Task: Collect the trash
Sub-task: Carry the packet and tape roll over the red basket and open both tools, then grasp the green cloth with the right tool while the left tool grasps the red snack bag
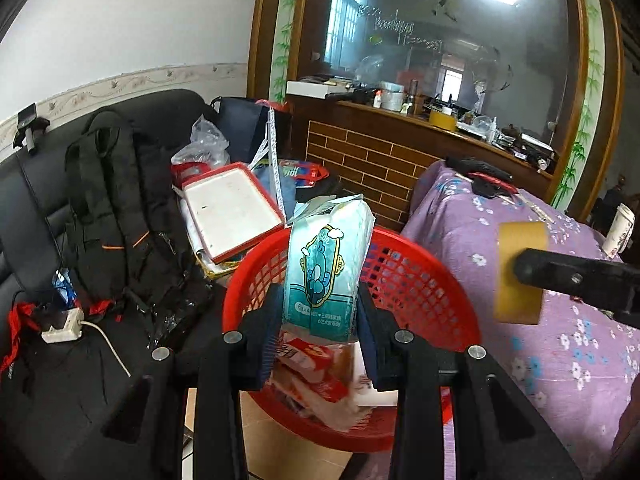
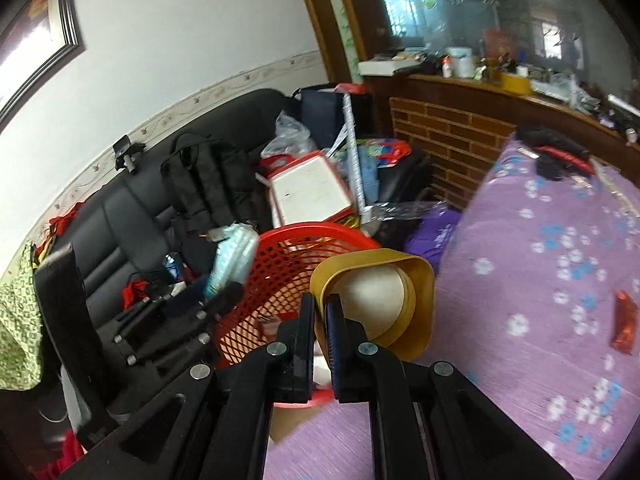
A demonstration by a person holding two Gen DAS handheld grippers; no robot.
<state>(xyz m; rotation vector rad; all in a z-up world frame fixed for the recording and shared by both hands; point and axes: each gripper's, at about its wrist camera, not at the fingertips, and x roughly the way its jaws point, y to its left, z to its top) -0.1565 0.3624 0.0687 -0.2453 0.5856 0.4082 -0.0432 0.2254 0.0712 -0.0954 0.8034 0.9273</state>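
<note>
Here left gripper (image 1: 320, 312) clamps tissue pack (image 1: 326, 264); right gripper (image 2: 320, 320) pinches tape roll (image 2: 384, 300).

From my left wrist view, the red mesh plastic basket (image 1: 420, 280) has its lower middle hidden behind the teal tissue pack (image 1: 326, 268). Lower right in my other view, a small red wrapper (image 2: 625, 322) is too blurred to read.

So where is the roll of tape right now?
The roll of tape is pinched in the right claw, held over the purple flowered cloth just right of the red basket, at the right edge of the left wrist view.
</note>
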